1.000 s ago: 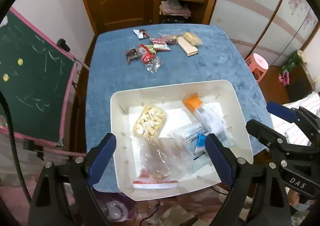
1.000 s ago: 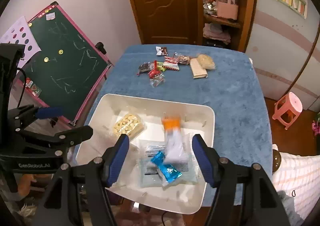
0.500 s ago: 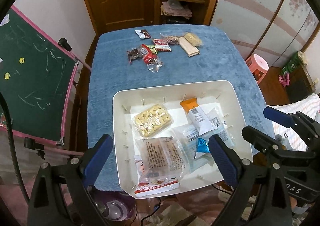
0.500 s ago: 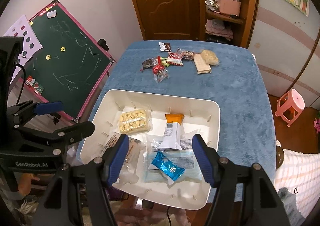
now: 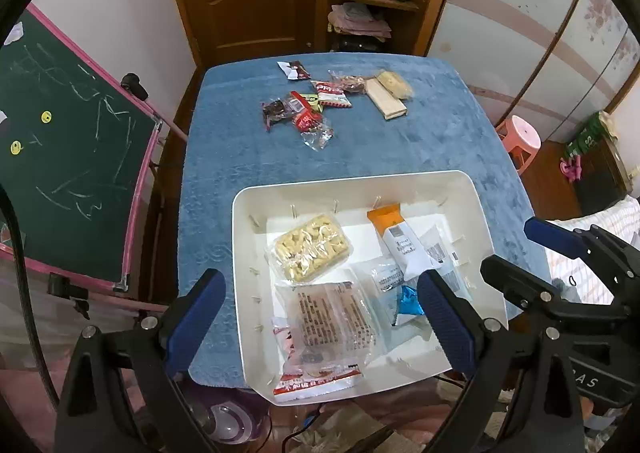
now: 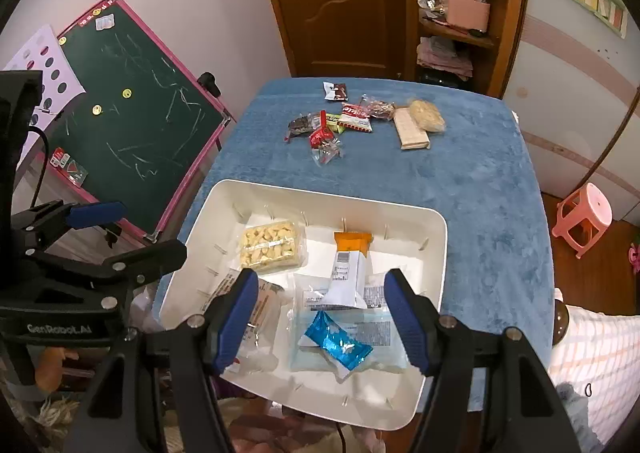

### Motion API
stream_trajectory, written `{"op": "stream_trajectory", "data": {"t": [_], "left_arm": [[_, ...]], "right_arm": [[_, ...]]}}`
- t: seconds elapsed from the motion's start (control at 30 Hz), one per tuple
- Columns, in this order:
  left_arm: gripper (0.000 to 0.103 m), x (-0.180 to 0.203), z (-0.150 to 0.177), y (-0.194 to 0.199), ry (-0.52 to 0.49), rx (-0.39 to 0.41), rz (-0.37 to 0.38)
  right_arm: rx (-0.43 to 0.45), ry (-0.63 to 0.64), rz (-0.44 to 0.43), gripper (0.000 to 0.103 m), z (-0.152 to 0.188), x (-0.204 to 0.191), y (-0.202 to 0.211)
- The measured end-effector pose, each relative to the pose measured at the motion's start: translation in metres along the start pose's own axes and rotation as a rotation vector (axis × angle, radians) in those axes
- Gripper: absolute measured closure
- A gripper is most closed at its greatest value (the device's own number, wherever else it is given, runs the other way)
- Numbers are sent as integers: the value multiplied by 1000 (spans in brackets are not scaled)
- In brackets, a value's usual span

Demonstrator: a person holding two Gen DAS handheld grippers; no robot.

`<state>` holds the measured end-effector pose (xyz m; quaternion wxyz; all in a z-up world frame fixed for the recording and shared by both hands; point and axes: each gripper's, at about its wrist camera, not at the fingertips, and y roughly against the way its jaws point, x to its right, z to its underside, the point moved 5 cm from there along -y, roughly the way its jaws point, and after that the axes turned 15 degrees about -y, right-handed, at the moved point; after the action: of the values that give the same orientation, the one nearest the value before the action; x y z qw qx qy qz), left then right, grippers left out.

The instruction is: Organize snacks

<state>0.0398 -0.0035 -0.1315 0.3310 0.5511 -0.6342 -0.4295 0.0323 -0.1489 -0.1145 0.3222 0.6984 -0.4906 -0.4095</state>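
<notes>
While both hovered over the white tray (image 5: 476, 213), left gripper (image 5: 320, 319) fingers just widened, empty, right gripper (image 6: 322, 319) fingers parted, empty, loose snacks (image 5: 316, 109) at twelve o'clock on the table (image 5: 420, 149).

I can't read the print on the far snack pile (image 5: 320, 103), and the blue wrapper (image 5: 408, 303) sits partly hidden behind my left gripper (image 5: 320, 319).

1 white tray (image 5: 248, 253), 5 snack packs (image 5: 310, 249) inside, 2 grippers (image 6: 320, 317)

"GenRobot.AI" in grey letters on the black left hand-held gripper (image 6: 96, 231), "AS" on the black right hand-held gripper (image 5: 516, 249), snack wrapper print unreadable
</notes>
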Motion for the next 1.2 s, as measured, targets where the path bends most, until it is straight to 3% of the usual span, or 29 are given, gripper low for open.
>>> {"op": "stream_trajectory", "data": {"t": [0.5, 0.77, 1.2], "left_arm": [[7, -17, -16, -32, 48, -61, -1], [7, -26, -49, -61, 20, -117, -37], [7, -91, -140, -121, -175, -185, -213]], "right_arm": [[-86, 39, 2, 37, -22, 3, -39], [-131, -4, -7, 37, -47, 22, -66], [-138, 58, -54, 37, -162, 11, -134]]}}
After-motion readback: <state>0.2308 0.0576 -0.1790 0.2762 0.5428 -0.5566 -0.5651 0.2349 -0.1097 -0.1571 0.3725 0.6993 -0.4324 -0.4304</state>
